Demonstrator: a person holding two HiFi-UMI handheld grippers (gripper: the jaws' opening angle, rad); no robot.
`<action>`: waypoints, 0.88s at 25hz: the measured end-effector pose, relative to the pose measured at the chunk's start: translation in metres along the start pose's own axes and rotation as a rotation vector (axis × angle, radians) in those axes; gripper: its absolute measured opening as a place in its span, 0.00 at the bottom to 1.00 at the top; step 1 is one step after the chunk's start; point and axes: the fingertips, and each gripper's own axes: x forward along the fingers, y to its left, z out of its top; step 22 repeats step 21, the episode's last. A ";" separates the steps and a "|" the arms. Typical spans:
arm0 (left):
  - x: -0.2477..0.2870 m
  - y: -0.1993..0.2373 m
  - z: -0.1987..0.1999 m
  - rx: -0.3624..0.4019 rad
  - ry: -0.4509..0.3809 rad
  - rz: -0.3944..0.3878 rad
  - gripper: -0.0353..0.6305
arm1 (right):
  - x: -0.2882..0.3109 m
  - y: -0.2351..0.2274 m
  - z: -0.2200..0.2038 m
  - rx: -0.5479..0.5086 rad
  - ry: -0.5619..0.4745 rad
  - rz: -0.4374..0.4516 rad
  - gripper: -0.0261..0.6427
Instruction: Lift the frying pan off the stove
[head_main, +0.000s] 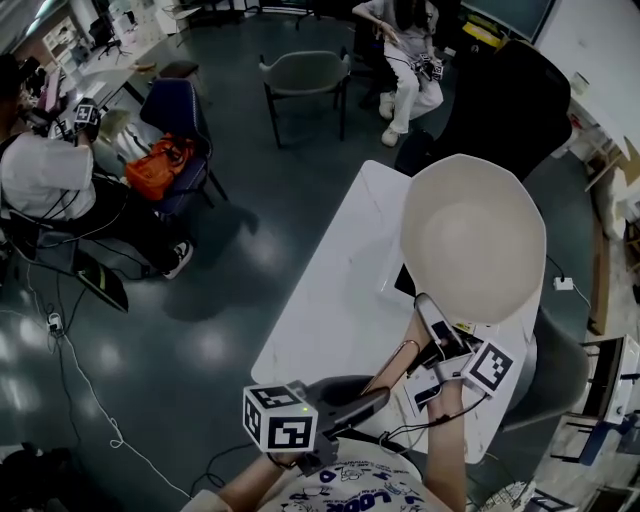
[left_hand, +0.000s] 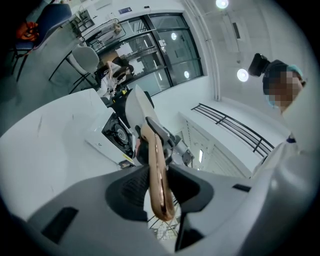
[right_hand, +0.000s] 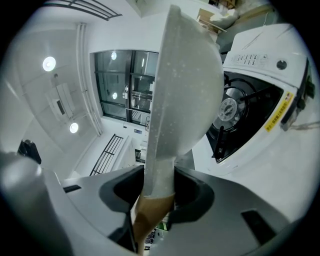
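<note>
With left gripper (left_hand: 161, 187) and right gripper (right_hand: 159, 192) both clamped on the frying pan (head_main: 475, 235) handle (left_hand: 155, 160), lifting level, clearing the gas stove (right_hand: 267, 80).

I see the pan (head_main: 472, 240) as matt, speckled cream, its handle (left_hand: 159, 175) glossy brown, the counter (head_main: 330, 300) smooth white.

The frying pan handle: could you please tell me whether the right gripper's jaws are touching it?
Touching. The right gripper view shows the right gripper closed on the frying pan handle, one jaw pressed against each side.
</note>
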 end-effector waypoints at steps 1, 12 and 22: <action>0.000 0.000 0.000 -0.001 -0.001 0.000 0.24 | 0.000 0.001 -0.001 -0.001 0.003 0.000 0.29; -0.003 -0.001 0.002 0.002 -0.010 0.006 0.24 | 0.005 0.003 -0.003 -0.010 0.022 -0.001 0.29; -0.003 -0.002 0.000 -0.002 -0.012 0.011 0.24 | 0.003 0.001 -0.005 0.000 0.032 -0.004 0.29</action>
